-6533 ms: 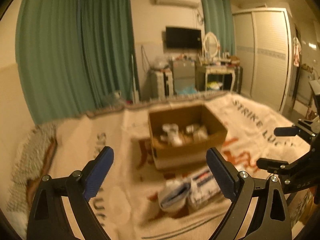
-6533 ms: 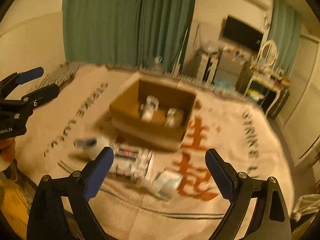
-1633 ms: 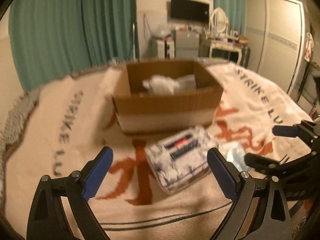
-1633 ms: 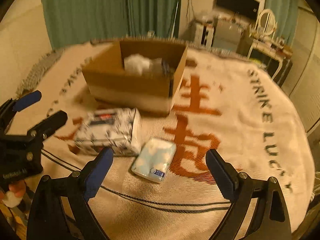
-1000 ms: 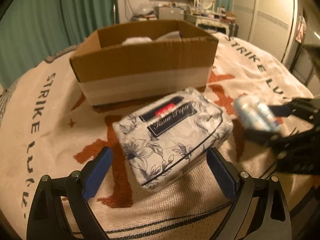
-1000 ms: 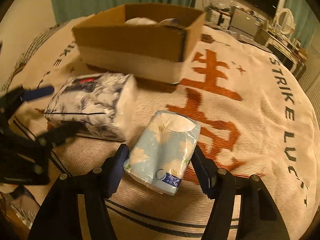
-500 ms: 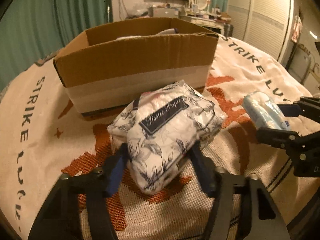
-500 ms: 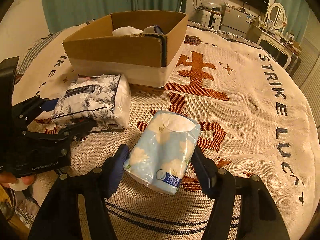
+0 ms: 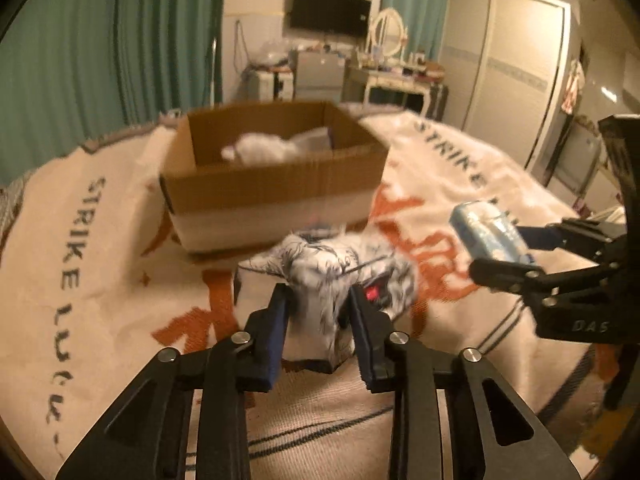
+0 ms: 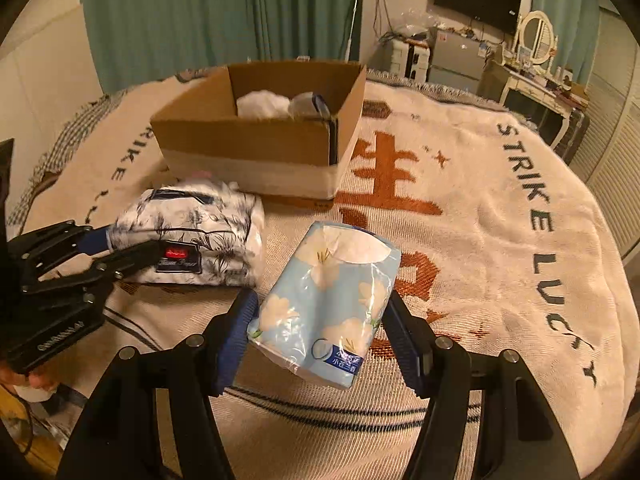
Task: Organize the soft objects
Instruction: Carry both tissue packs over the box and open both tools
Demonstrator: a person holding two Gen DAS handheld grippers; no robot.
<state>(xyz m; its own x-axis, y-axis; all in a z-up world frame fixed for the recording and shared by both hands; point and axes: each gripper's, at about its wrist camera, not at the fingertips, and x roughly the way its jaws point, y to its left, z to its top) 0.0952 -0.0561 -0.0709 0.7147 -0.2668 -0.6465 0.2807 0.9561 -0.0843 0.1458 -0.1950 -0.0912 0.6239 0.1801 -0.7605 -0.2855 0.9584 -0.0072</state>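
My left gripper (image 9: 318,308) is shut on a white floral tissue pack (image 9: 340,272), squeezing its near end just above the blanket; the pack also shows in the right wrist view (image 10: 192,236). My right gripper (image 10: 320,320) is shut on a light blue flowered tissue pack (image 10: 328,300) and holds it off the blanket; it also shows in the left wrist view (image 9: 488,236). An open cardboard box (image 9: 276,188) stands behind both packs on the bed, with white soft items (image 10: 262,105) inside.
The bed is covered by a cream blanket (image 10: 480,208) with orange characters and dark lettering. Green curtains (image 10: 220,12) hang behind. A dresser with a mirror (image 10: 536,68), a TV and a wardrobe (image 9: 504,68) stand at the far wall.
My left gripper has closed tight on the floral pack, crumpling it, and lifted it slightly. My right gripper has raised the blue pack.
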